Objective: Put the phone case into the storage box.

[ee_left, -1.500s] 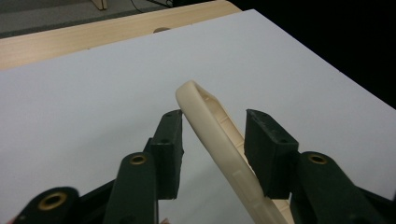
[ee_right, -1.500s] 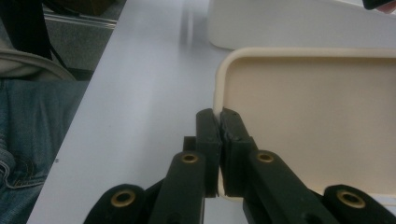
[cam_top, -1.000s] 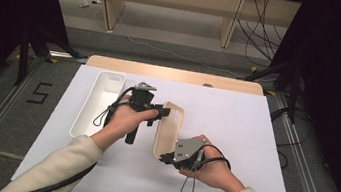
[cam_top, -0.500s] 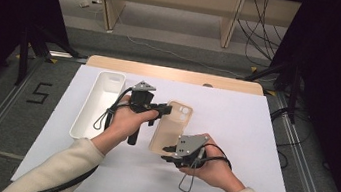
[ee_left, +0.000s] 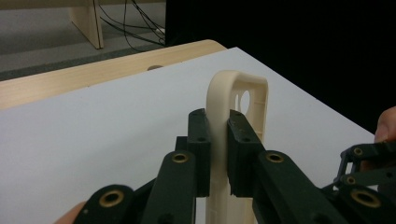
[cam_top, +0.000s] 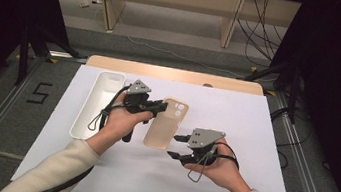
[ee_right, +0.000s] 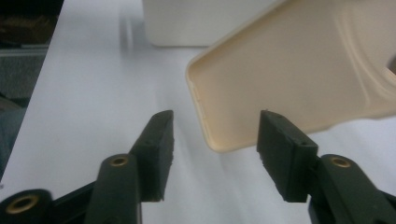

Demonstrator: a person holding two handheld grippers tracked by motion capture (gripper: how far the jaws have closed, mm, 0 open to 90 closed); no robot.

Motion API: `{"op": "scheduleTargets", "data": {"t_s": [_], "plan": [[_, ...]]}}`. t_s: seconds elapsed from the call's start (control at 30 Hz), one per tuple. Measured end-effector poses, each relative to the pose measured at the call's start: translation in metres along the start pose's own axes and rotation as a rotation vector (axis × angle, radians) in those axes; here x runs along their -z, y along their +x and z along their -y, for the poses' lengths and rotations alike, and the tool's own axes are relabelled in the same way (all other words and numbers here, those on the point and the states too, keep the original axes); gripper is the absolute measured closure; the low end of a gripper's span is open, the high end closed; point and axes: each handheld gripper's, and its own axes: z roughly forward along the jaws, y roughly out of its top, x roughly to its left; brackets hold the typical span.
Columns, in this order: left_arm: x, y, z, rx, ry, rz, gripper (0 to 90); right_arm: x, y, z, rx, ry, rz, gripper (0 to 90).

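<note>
So the left gripper (cam_top: 161,106) is clamped on the side edge of the beige phone case (cam_top: 167,124), mid-frame on the table (cam_top: 255,128). The right gripper (cam_top: 177,146) has just been opening, jaws apart with nothing between them. With only that thin edge pinched, I reckon the case could twist or slip out if it's lifted.

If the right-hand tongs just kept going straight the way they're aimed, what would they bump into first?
Most likely the beige phone case. The right tongs, whose jaws have just been opening, stand apart with the case's near corner just ahead of the gap. Depth is hard to judge, but nothing else lies between.
</note>
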Motion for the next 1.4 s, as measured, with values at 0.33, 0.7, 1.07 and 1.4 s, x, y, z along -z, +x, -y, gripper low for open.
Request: {"op": "scheduleTargets", "data": {"t_s": [0.33, 0.7, 1.07, 1.4], "plan": [[0.012, 0.007, 0.002, -0.012, -0.042, 0.001, 81.3, 0.011, -0.006, 0.005, -0.086, -0.087, 0.054, 32.3], [0.021, 0.013, 0.006, -0.012, -0.064, 0.001, 81.2, 0.02, -0.008, 0.012, -0.131, -0.131, 0.098, 29.7], [0.033, 0.016, 0.006, -0.026, -0.089, -0.011, 81.2, 0.031, -0.01, 0.018, -0.171, -0.166, 0.106, 26.1], [0.041, 0.019, 0.006, -0.032, -0.106, -0.023, 81.2, 0.048, -0.008, 0.025, -0.2, -0.21, 0.136, 22.7]]}}
